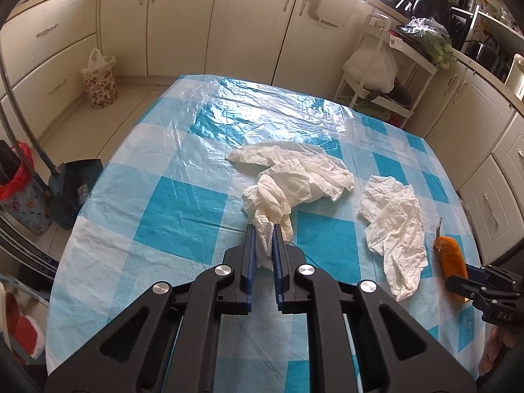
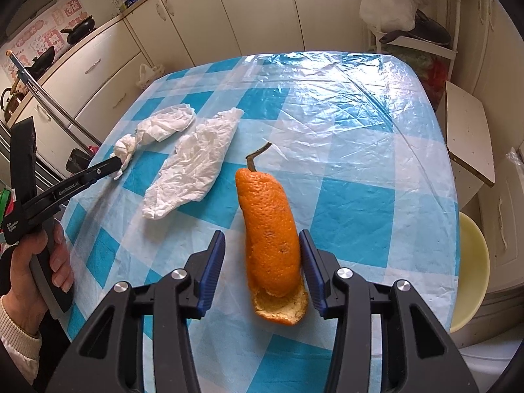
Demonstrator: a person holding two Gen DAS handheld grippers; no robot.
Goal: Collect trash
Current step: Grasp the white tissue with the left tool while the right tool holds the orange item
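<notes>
My left gripper (image 1: 263,229) is shut on the near end of a crumpled white tissue (image 1: 294,177) that lies on the blue-and-white checked table (image 1: 170,203). A second crumpled tissue (image 1: 394,226) lies flat to its right. An orange peel (image 2: 271,242) with a dry stem lies on the table between the open jaws of my right gripper (image 2: 262,239); the right pad is close against it, the left pad stands apart. In the right wrist view the left gripper (image 2: 116,165) pinches the first tissue (image 2: 157,131), with the second tissue (image 2: 193,163) beside it.
A floral waste bin (image 1: 100,82) with a white bag stands on the floor beyond the table's far left. A dustpan (image 1: 75,190) and a red-lined bin (image 1: 19,190) stand at the left. A white rack (image 1: 386,75) and cabinets lie beyond. A stool (image 2: 468,137) and a yellow basin (image 2: 471,262) stand right.
</notes>
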